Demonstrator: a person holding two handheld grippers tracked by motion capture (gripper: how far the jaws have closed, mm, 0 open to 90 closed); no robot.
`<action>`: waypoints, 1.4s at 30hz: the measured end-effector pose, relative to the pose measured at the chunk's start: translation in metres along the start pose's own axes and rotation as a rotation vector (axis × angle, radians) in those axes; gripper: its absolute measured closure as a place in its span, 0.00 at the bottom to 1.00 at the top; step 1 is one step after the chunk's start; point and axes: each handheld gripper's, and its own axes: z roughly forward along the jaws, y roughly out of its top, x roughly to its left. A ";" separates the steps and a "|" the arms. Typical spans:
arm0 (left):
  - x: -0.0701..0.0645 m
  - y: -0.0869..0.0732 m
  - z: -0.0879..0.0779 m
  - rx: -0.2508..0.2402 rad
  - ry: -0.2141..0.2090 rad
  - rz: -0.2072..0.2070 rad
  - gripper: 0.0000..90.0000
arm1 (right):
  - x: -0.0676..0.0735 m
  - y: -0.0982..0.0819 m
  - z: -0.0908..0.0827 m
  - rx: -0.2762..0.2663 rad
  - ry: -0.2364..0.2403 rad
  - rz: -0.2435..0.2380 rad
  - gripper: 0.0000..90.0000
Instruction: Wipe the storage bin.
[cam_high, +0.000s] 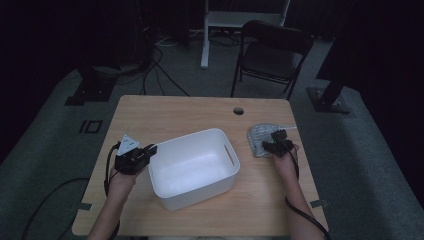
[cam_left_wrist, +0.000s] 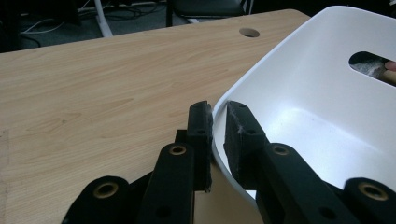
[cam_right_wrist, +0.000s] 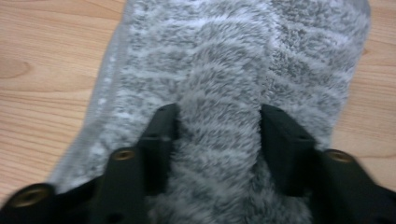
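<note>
Left tool (cam_left_wrist: 217, 121): jaws pinched the near-left rim of the bin.
Right tool (cam_right_wrist: 217, 126): jaws stood half spread around a raised fold of the cloth, pads pressing into its pile.
Count: two tools, one bin, one cloth, one bench (cam_high: 165, 112), one chair (cam_high: 272, 52) beyond it.
Bin (cam_high: 192, 167): white, empty, mid-bench, slot handle.
Cloth (cam_high: 260, 137): grey, fluffy, pale-striped, flat on the bench's right side, just beside the bin.
</note>
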 end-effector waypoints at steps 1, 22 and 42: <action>0.000 0.000 0.000 0.000 0.002 -0.001 0.89 | 0.000 0.000 -0.001 -0.001 0.009 0.009 0.64; 0.002 0.004 0.004 0.019 -0.005 0.012 0.89 | 0.011 -0.022 -0.092 -0.125 0.246 0.116 0.82; 0.007 0.006 0.013 -0.011 -0.019 0.010 0.89 | 0.084 -0.032 -0.191 -0.357 0.522 -0.032 0.81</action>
